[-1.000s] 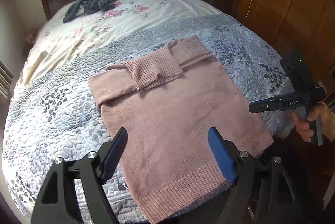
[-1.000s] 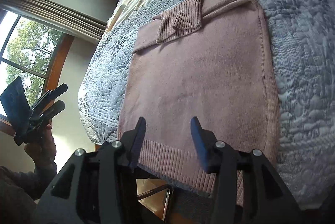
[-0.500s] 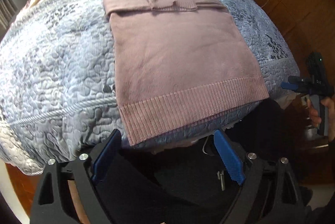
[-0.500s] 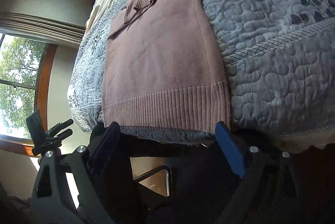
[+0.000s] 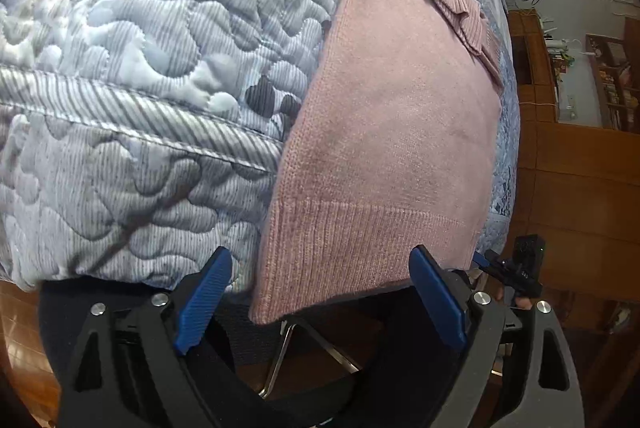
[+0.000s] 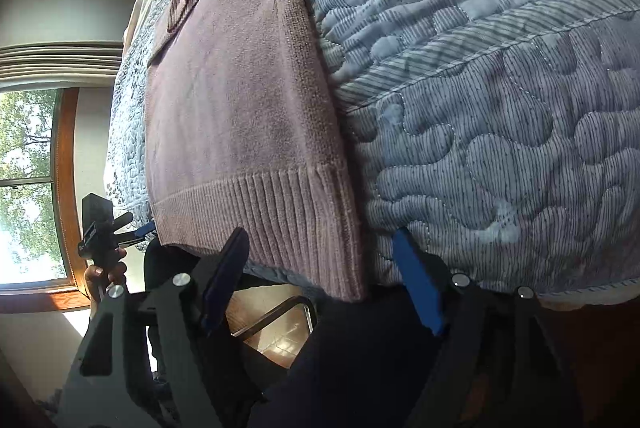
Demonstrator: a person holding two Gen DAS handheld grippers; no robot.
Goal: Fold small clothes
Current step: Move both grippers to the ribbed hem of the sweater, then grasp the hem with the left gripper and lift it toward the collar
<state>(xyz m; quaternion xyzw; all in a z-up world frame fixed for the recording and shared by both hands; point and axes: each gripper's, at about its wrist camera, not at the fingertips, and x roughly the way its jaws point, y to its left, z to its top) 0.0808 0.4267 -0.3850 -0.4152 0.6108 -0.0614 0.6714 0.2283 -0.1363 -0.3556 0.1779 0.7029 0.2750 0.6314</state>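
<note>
While spread wide and gripping nothing, left tongs [image 5: 320, 302] poised just below ribbed hem of pink sweater [image 5: 400, 132], blue fingers [image 5: 202, 302] flanking hem's left corner without touching. Right tongs [image 6: 320, 276] likewise wide and empty, bracketing hem's right corner where it droops past bed edge. Sweater [image 6: 240, 100] spread flat on grey quilted bedspread [image 5: 140, 68], sleeves folded across far end, hem hanging over near edge. Beyond, right tongs visible at hem's far corner [image 5: 516, 270]; left tongs [image 6: 138, 230] and holding hand [image 6: 106, 274] before window [image 6: 28, 184]. Wooden cabinets [image 5: 580, 168] beside bed.
</note>
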